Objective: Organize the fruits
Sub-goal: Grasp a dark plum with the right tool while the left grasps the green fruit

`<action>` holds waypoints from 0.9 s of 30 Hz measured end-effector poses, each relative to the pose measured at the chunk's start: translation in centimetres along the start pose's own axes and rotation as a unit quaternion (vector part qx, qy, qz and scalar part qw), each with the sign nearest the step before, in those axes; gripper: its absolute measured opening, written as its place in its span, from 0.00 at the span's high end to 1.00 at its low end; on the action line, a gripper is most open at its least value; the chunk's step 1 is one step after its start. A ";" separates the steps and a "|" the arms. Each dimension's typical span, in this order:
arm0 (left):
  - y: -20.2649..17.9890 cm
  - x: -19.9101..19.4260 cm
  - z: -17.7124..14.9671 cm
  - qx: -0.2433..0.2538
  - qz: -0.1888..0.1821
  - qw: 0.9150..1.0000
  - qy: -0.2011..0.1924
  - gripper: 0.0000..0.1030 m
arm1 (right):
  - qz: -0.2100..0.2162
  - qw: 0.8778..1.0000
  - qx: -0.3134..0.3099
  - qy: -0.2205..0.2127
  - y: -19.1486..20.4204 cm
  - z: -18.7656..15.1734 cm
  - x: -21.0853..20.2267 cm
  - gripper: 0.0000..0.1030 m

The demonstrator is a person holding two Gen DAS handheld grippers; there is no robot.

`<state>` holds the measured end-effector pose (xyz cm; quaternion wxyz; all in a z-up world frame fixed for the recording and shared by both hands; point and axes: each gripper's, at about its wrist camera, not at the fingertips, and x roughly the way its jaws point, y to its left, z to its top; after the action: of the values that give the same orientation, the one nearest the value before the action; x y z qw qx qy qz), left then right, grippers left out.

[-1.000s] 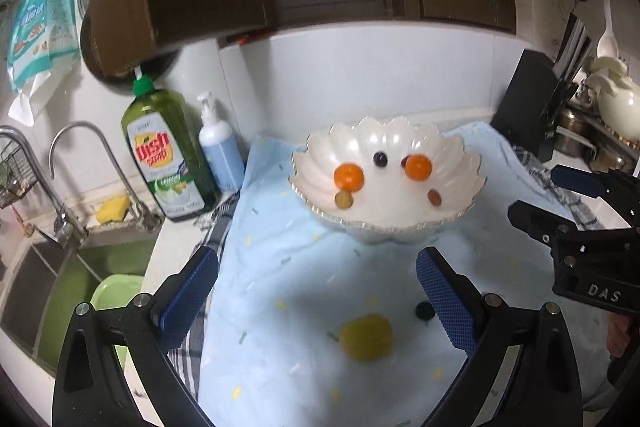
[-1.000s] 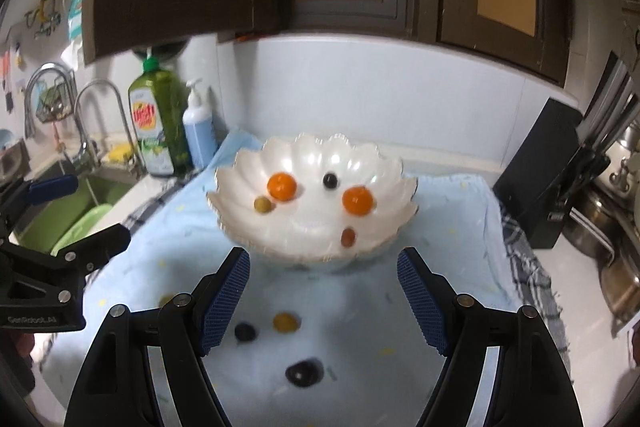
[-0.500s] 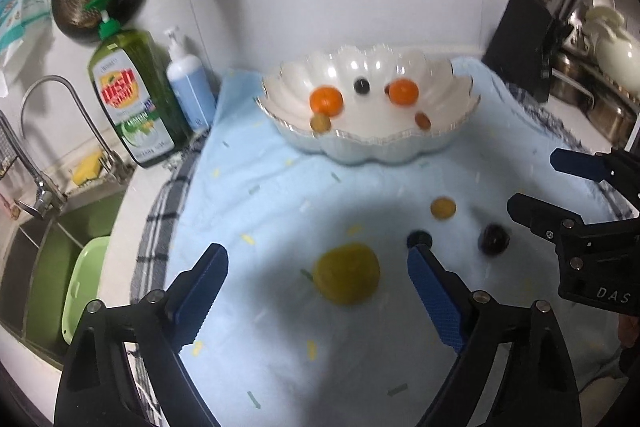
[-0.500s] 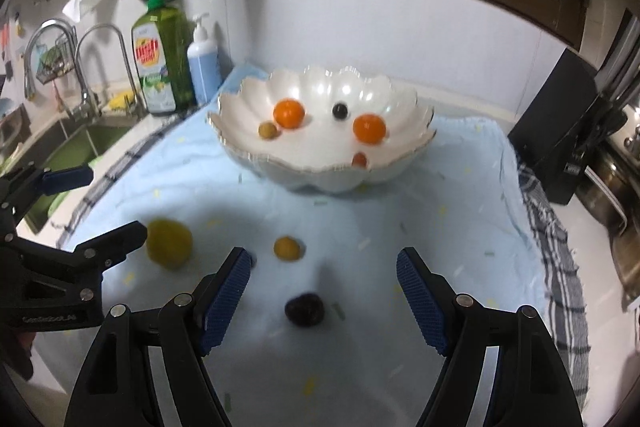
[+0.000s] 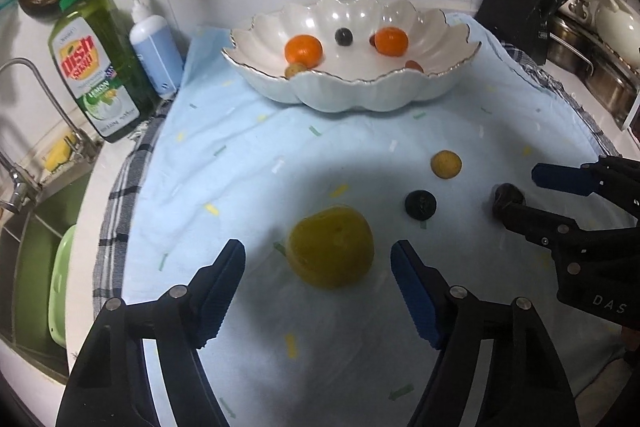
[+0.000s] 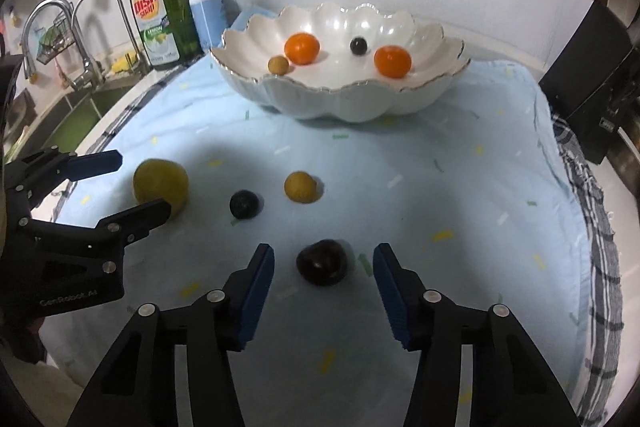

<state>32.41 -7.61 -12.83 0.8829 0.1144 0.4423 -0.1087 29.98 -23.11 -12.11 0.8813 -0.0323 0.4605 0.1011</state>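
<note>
Left gripper is hanging spread wide around the large yellow fruit on the blue cloth, apparently lining up a grab. Right gripper is likewise gaping, straddling the dark plum, with the scalloped bowl waiting beyond, probably as their destination.

The left gripper is spread wide, its blue pads flanking the large yellow fruit on the light blue cloth. Near it lie a dark berry and a small yellow fruit. The scalloped white bowl holds two oranges.
</note>
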 end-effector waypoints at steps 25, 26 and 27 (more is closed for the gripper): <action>-0.2 1.9 0.2 0.001 -0.016 1.000 0.021 0.53 | 0.012 1.000 0.002 0.017 -0.2 -0.1 1.5 0.71; -0.2 1.8 0.2 0.000 -0.017 1.000 0.021 0.53 | 0.012 1.000 0.000 0.014 -0.1 -0.1 1.3 0.71; -0.2 1.7 0.2 -0.002 -0.018 1.000 0.020 0.53 | 0.012 1.000 0.000 0.012 -0.1 -0.1 1.2 0.71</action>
<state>33.50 -8.01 -14.07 0.8719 0.1066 0.4622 -0.1216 30.62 -23.00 -13.15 0.8743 -0.0282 0.4714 0.1118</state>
